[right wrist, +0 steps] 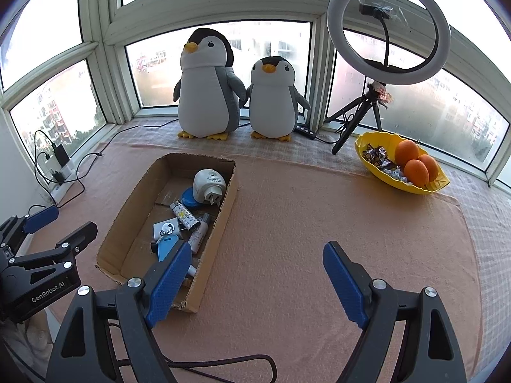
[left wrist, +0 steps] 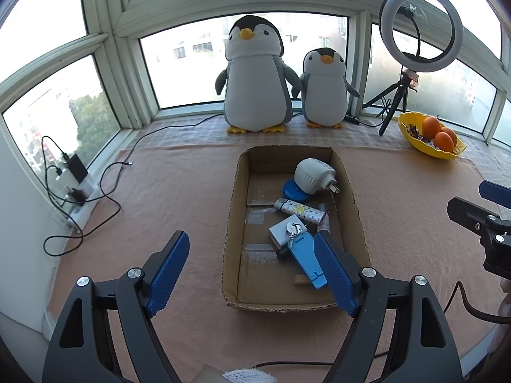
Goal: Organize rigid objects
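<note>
An open cardboard box (left wrist: 235, 204) (right wrist: 223, 220) lies on the pink cloth. Inside it are a white plug adapter (left wrist: 311, 175) (right wrist: 209, 186), a blue round lid (left wrist: 292, 191), a patterned lighter (left wrist: 300, 211) (right wrist: 185, 216), a small white box with a key ring (left wrist: 284, 231), a blue stand (left wrist: 306, 260) (right wrist: 169, 245) and a white tube (right wrist: 197, 237). My left gripper (left wrist: 252, 255) (right wrist: 68, 220) hovers open at the box's near left corner, holding nothing. To the right of the box, my right gripper (right wrist: 258, 255) (left wrist: 472, 199) stands open over bare cloth.
Two plush penguins (left wrist: 255, 76) (right wrist: 271, 95) stand at the window. At the back right are a ring light on a tripod (right wrist: 388, 28) and a yellow bowl (right wrist: 380, 172) of oranges and sweets. A power strip with chargers and cables (left wrist: 75, 188) lies at the left.
</note>
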